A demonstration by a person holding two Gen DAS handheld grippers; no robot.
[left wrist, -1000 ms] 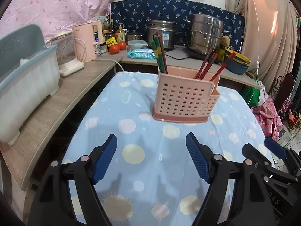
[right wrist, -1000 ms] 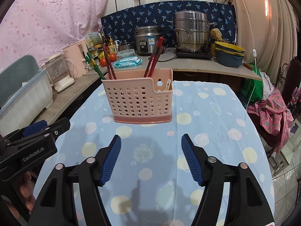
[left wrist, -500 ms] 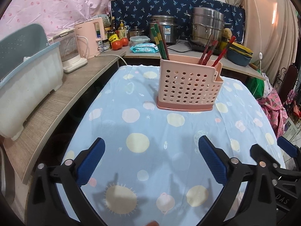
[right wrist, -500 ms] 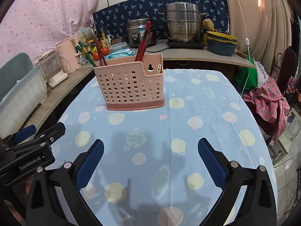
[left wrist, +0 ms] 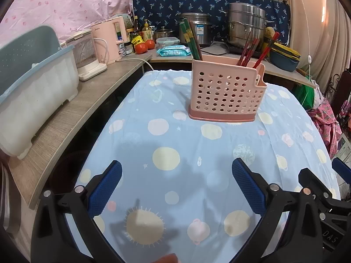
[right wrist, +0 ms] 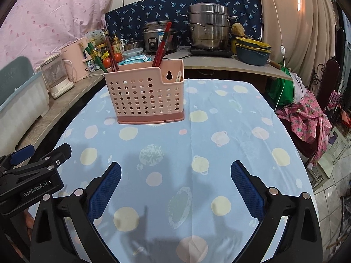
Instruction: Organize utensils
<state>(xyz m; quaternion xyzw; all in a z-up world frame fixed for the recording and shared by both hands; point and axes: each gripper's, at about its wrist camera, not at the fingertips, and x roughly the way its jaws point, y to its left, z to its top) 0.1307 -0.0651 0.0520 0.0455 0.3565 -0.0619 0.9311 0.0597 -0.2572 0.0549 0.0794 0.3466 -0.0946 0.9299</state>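
A pink perforated utensil holder stands upright on the blue dotted tablecloth. Green chopsticks lean in its left part, red chopsticks in its right part, and a pale handle pokes from the low end compartment. My left gripper hovers open over the cloth, well short of the holder, nothing between its blue pads. My right gripper is likewise open and empty beside it. The left gripper's body shows at the right wrist view's left edge.
A wooden counter runs along the left with a white and blue dish tub, a pink kettle and tomatoes. Steel pots and stacked bowls stand behind. Pink cloth lies off the table's right edge.
Both grippers' jaws have spread wider, from partly open to fully open. Both have drawn back a little, so the holder looks slightly farther off.
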